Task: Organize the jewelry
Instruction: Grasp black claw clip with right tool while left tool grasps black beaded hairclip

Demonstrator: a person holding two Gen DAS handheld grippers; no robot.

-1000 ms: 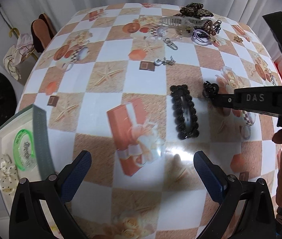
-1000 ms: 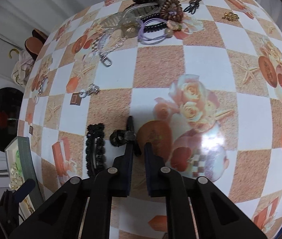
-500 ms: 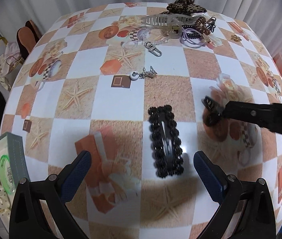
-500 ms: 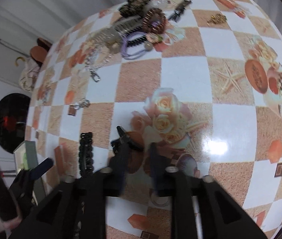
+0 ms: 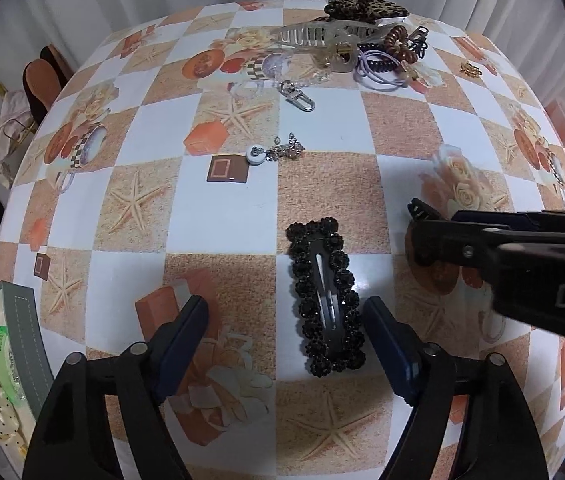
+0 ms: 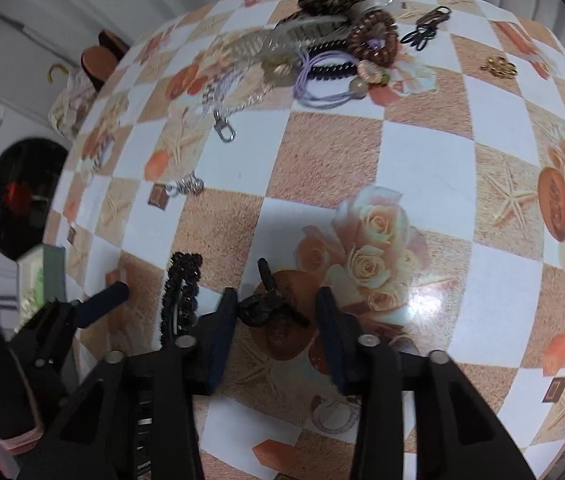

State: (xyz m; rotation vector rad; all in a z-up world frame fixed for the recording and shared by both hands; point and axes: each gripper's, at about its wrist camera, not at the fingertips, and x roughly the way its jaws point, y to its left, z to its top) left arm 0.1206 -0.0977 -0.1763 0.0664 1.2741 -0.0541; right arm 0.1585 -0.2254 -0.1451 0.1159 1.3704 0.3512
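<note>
A black beaded snap hair clip (image 5: pixel 328 296) lies flat on the checked tablecloth, between the fingers of my open left gripper (image 5: pixel 286 336); it also shows in the right wrist view (image 6: pixel 180 292). My right gripper (image 6: pixel 278 320) is open, with a small black claw clip (image 6: pixel 268 304) lying on the cloth between its fingers. In the left wrist view the right gripper (image 5: pixel 418 228) reaches in from the right, with the small clip's tip (image 5: pixel 422 210) poking past it.
A pile of jewelry lies at the far edge: clear claw clip (image 5: pixel 322 36), leopard scrunchie (image 5: pixel 362 2), purple hair ties (image 6: pixel 330 76), brown coil (image 6: pixel 376 36). A silver charm (image 5: pixel 278 152) lies mid-table. A grey tray (image 5: pixel 22 332) with a green bangle is at the left.
My right gripper has opened and the small black claw clip now lies between its fingers. My left gripper has moved in so that its fingers flank the beaded clip.
</note>
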